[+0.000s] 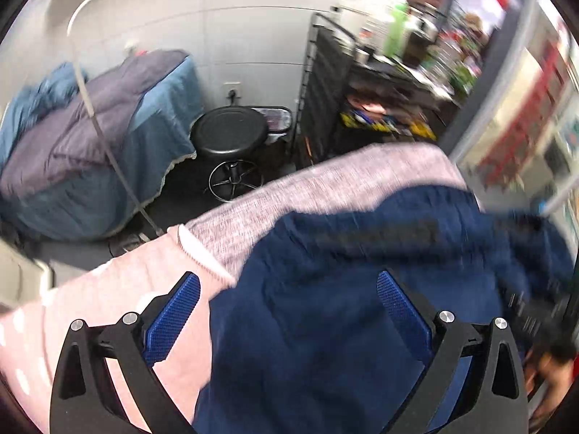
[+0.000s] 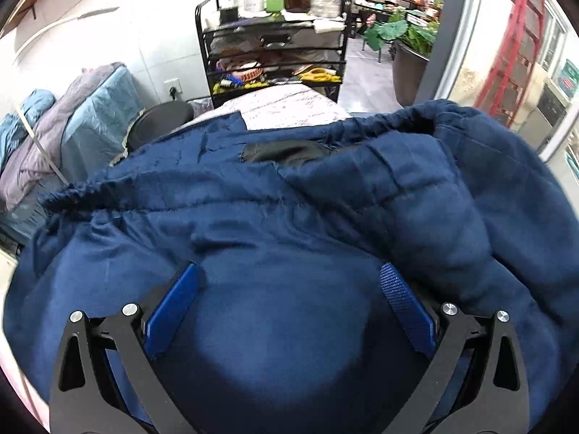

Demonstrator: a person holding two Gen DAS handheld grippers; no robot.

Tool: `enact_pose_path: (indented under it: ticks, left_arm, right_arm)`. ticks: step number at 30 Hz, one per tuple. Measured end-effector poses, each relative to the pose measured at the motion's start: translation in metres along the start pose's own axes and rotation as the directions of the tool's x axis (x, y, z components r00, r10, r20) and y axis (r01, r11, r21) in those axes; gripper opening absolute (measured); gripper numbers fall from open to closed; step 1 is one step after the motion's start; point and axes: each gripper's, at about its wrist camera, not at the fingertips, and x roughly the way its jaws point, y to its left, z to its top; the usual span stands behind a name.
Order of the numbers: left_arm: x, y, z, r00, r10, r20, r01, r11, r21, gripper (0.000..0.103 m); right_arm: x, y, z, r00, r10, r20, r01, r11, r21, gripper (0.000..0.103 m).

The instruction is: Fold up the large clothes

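A large navy blue padded jacket (image 2: pixel 289 217) lies bunched on a bed with a pink dotted sheet (image 1: pixel 90 311) and a light grey blanket (image 1: pixel 325 188). In the left wrist view the jacket (image 1: pixel 343 289) fills the lower right. My left gripper (image 1: pixel 289 307) is open, its blue pads spread over the jacket's left edge and the sheet. My right gripper (image 2: pixel 289 296) is open, its pads wide apart just above the jacket's smooth fabric. A black lining patch (image 2: pixel 286 152) shows near the elastic hem.
A black round stool (image 1: pixel 229 133) stands beyond the bed. A second bed with blue and purple bedding (image 1: pixel 90 137) is at the left. A black mesh cart (image 2: pixel 275 61) with bottles and clutter stands behind. A glass door frame (image 2: pixel 456 36) is at the right.
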Motion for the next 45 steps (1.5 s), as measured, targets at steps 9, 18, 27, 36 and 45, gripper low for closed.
enact_pose_path:
  ticks: [9, 18, 27, 36, 45]
  left_arm:
    - [-0.049, -0.045, -0.087, 0.998, 0.027, -0.051, -0.021, 0.994, 0.103, 0.097]
    - [-0.081, -0.062, -0.107, 0.989, 0.014, -0.15, 0.006, 0.991, 0.132, 0.097]
    - [-0.098, -0.065, -0.116, 0.98, 0.065, -0.189, -0.035, 0.987, 0.159, 0.097]
    - [-0.103, -0.064, -0.108, 0.979, 0.034, -0.2, -0.01, 0.992, 0.123, 0.097]
    - [-0.098, -0.068, -0.104, 0.976, 0.057, -0.21, -0.027, 0.989, 0.143, 0.097]
  right_arm:
    - [-0.088, 0.012, -0.038, 0.996, -0.036, -0.08, 0.03, 0.998, -0.064, 0.098]
    - [-0.143, 0.02, -0.07, 0.988, -0.076, -0.137, 0.064, 0.994, -0.091, 0.098]
    - [-0.158, 0.026, -0.075, 0.984, -0.082, -0.161, 0.071, 0.995, -0.074, 0.098]
    - [-0.166, 0.034, -0.077, 0.982, -0.092, -0.166, 0.077, 0.992, -0.097, 0.098]
    - [-0.165, 0.031, -0.076, 0.98, -0.096, -0.176, 0.08, 0.993, -0.092, 0.098]
